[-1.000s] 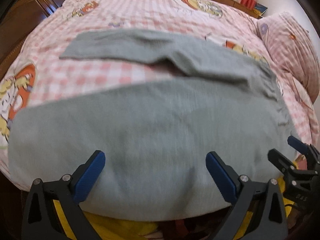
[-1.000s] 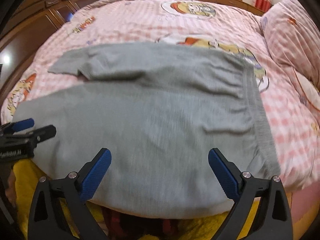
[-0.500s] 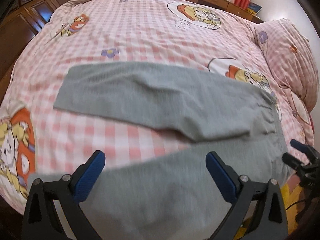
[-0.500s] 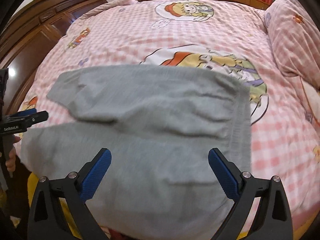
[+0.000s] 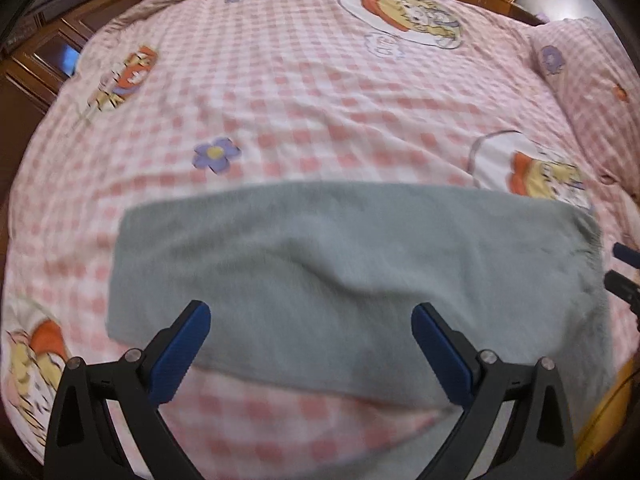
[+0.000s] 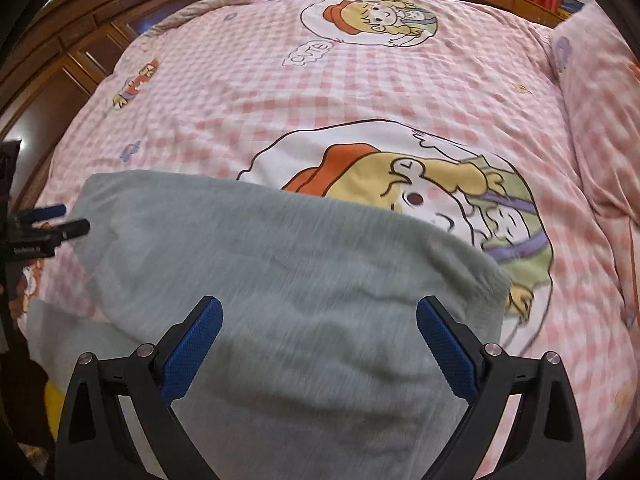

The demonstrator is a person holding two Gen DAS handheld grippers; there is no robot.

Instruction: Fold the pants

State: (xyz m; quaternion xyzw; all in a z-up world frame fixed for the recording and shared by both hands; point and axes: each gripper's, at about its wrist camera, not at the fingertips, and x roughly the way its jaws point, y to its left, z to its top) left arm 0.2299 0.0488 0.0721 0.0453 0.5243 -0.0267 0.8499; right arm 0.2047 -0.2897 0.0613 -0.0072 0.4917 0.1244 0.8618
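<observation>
Both tongs, left point(image 5: 310, 344) and right point(image 6: 320, 338), gape apart, gripping nothing. Pants point(image 5: 340, 280) lie on bed point(image 5: 320, 92) just ahead, long axis left-right; waistband right, nearer right tongs. Near leg hangs off near edge.

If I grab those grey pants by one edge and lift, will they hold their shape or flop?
Probably flop: the grey pants lie in soft ripples and follow the curve of the bed. The fabric looks like a light knit, so likely easy to lift. It may cling to the checked cover rather than slide.
</observation>
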